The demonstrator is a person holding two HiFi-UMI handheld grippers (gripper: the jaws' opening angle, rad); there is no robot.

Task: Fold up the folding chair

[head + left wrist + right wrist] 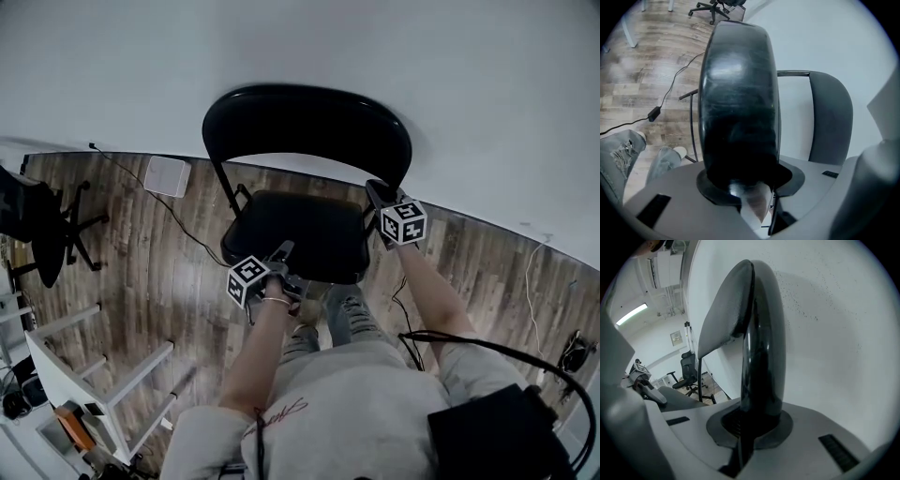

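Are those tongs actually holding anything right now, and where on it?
The left tongs grip the folding chair's seat at its front edge, near the left corner. The right tongs are closed on nothing.

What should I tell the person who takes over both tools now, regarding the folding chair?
Left tool: appears closed on the front edge of the black padded seat of the black metal folding chair.
Right tool: shut, holding nothing, near the seat's right rear corner.
Done: nothing folded yet; the seat lies flat and the chair stands open by the white wall.
Left to do: probably swing the seat up until the chair is flat.
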